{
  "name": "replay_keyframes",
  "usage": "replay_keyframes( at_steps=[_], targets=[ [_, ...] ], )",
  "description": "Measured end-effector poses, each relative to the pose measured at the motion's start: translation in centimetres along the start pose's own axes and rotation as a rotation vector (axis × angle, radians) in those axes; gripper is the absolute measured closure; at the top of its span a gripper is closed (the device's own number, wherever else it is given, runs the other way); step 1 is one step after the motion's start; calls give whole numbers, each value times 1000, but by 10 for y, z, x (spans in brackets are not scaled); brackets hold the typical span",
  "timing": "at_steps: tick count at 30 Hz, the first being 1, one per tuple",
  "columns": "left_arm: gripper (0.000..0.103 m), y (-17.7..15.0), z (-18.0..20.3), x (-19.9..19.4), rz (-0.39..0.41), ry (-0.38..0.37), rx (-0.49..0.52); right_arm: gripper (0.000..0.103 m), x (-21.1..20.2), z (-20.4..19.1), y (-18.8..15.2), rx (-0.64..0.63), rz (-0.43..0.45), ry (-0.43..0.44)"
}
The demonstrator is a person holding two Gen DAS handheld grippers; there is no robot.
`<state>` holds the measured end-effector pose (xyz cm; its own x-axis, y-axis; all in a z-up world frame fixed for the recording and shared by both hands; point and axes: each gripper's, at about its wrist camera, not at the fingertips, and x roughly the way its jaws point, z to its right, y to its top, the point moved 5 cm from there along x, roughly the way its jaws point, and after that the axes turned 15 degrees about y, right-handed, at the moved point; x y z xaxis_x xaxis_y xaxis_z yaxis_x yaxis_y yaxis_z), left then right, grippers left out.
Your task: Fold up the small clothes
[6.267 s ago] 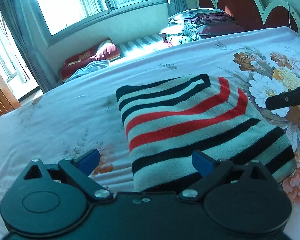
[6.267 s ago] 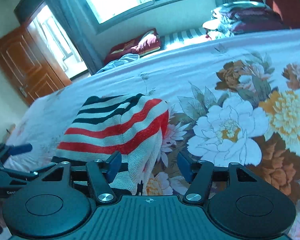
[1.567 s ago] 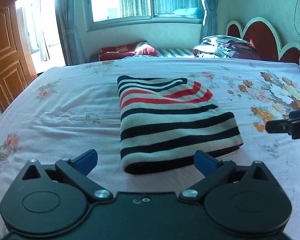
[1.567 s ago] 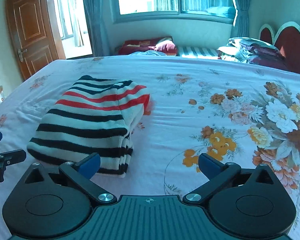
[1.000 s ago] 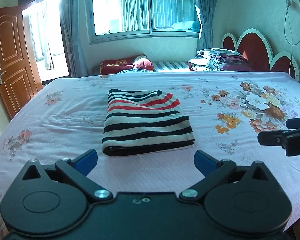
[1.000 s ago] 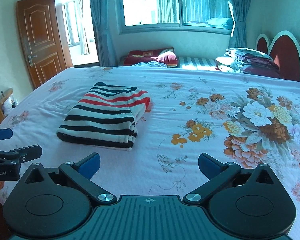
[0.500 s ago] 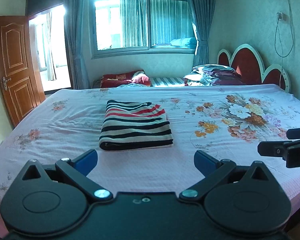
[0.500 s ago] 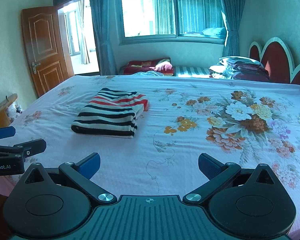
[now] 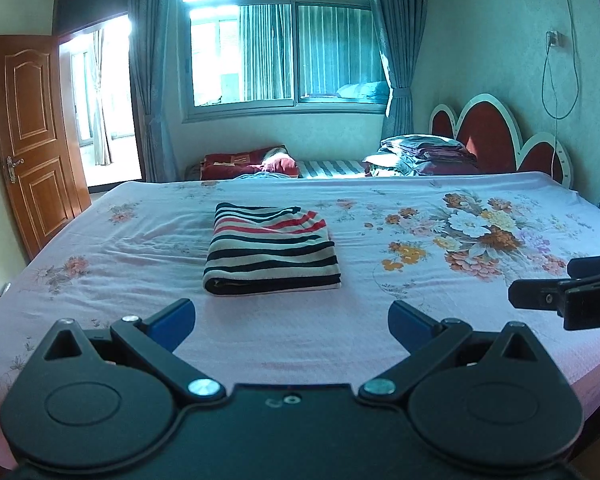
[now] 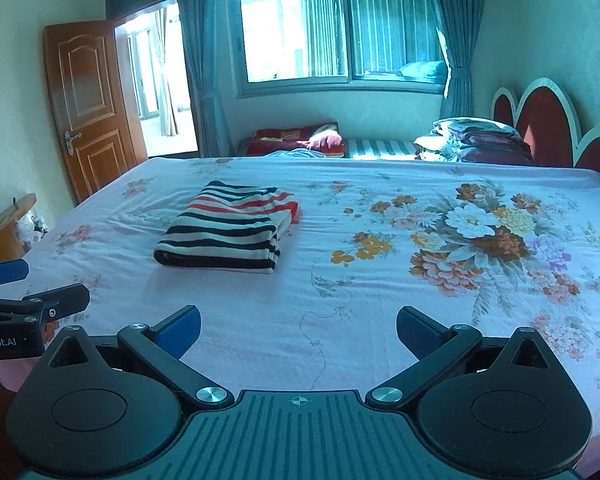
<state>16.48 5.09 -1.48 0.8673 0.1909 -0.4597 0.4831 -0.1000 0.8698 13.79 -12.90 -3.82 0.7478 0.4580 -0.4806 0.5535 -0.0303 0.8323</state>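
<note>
A striped garment (image 9: pixel 271 250) in white, black and red lies folded into a flat rectangle on the pink floral bed sheet (image 9: pixel 380 320). It also shows in the right wrist view as the same striped garment (image 10: pixel 228 226), left of centre. My left gripper (image 9: pixel 291 318) hovers over the bed's near edge, open and empty, well short of the garment. My right gripper (image 10: pixel 298 328) is open and empty too, further right over the near edge. Each gripper's fingers show at the side of the other's view.
A red scalloped headboard (image 9: pixel 496 136) stands at the right, with stacked bedding (image 9: pixel 424 156) beside it. A low bench with red cushions (image 9: pixel 244 160) sits under the window. An open wooden door (image 9: pixel 32 136) is at the left. A small wooden table (image 10: pixel 4 224) stands by the bed's left side.
Both grippers have pulled back from the folded garment to the bed's near edge and risen, so the whole bed and room now show. The garment has stayed put, folded.
</note>
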Motion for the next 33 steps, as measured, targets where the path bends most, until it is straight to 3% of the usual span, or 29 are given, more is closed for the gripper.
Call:
replay_keyframes(
  at_steps=[33],
  targets=[
    [0,5,-23,2,13,2,-5,0,10,-15,8,-13,15,-13]
  ],
)
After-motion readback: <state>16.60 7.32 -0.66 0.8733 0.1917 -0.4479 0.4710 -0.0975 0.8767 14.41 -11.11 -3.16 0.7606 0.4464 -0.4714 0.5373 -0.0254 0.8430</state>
